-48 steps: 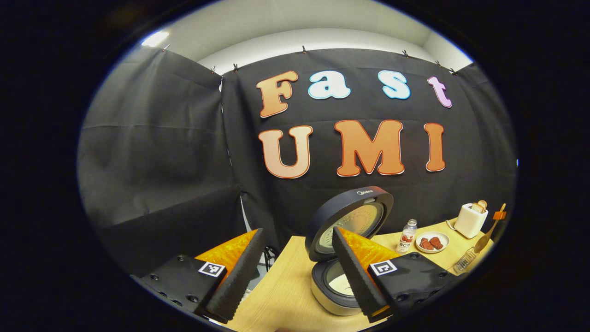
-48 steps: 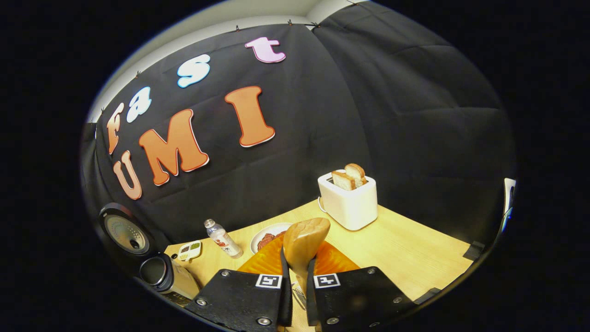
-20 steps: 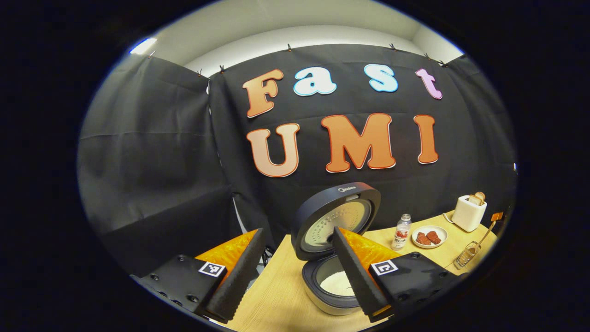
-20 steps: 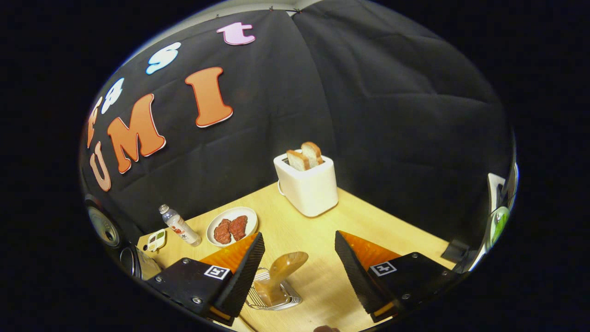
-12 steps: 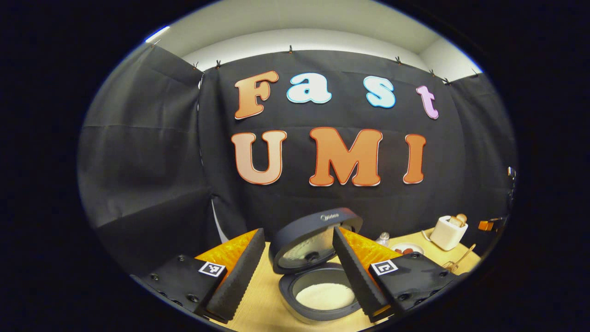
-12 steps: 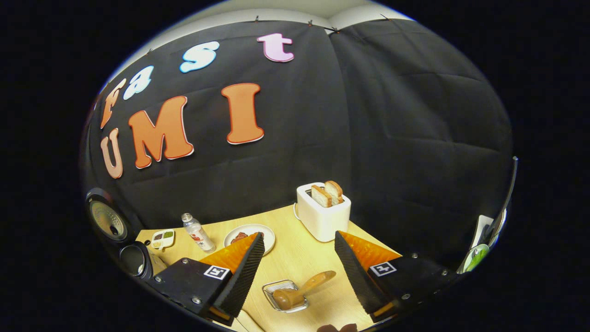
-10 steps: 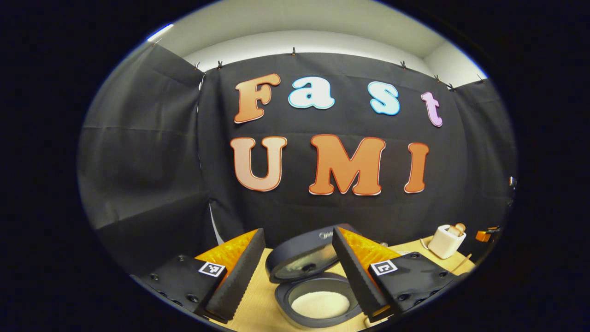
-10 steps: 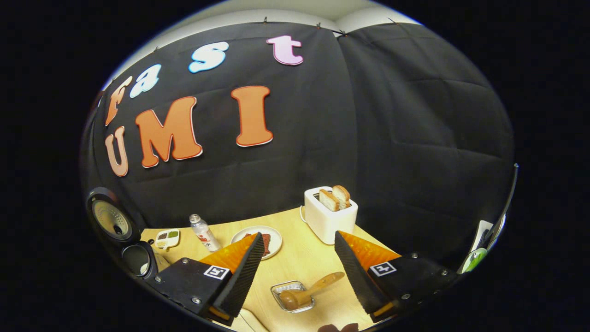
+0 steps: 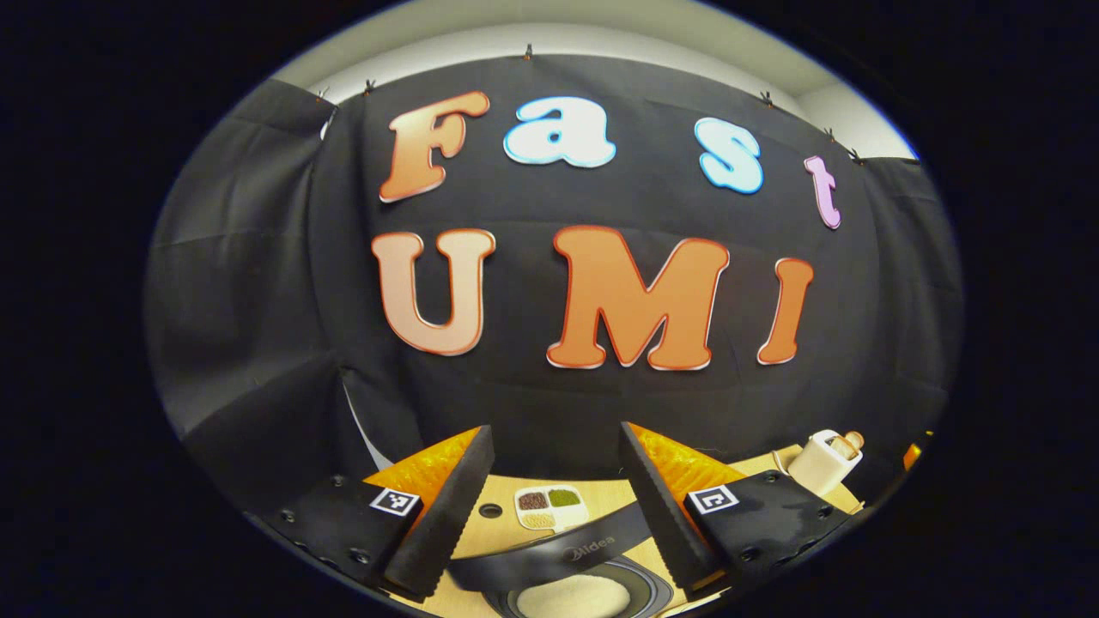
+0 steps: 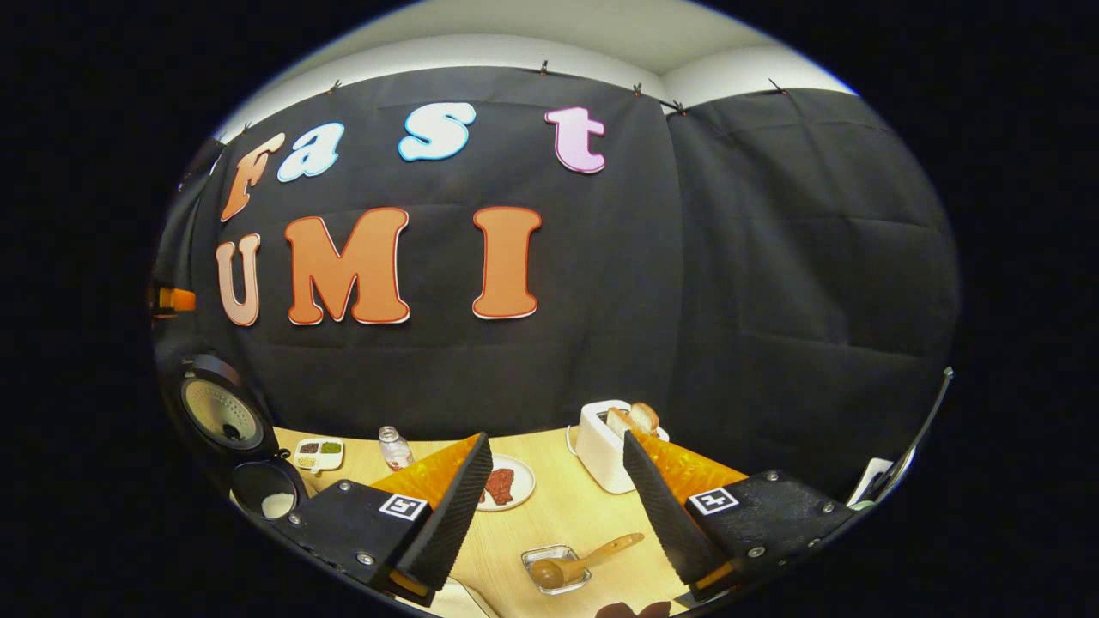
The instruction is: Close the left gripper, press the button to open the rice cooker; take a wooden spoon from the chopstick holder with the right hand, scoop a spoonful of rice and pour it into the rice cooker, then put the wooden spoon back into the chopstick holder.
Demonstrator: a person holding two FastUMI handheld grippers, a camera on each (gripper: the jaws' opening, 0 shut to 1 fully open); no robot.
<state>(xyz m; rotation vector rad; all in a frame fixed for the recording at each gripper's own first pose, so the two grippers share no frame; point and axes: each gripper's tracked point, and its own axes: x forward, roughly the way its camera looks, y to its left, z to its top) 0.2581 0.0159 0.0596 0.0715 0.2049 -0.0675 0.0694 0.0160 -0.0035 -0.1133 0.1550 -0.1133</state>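
In the right gripper view, the wooden spoon [image 10: 592, 556] lies tilted with its bowl down in the wire chopstick holder [image 10: 556, 570] on the table. My right gripper [image 10: 556, 438] hangs open above and behind it, nothing between its fingers. The rice cooker stands open at the far left, its lid [image 10: 219, 412] up and white rice in its pot [image 10: 266, 499]. In the left gripper view, my left gripper [image 9: 554, 429] is open and empty, right above the cooker. The lid's dark edge [image 9: 549, 554] and the rice-filled pot [image 9: 575, 598] show between its fingers.
On the wooden table [image 10: 549, 515] stand a white toaster [image 10: 601, 446] with bread, a plate of meat [image 10: 506, 485], a small bottle [image 10: 395, 448] and a divided dish of grains [image 10: 318, 453]. The same dish [image 9: 549, 508] and toaster [image 9: 824, 459] appear behind the cooker.
The right gripper opened, left the spoon in the holder and drew back and up. The left gripper moved over the open cooker, which now sits at the bottom of its view.
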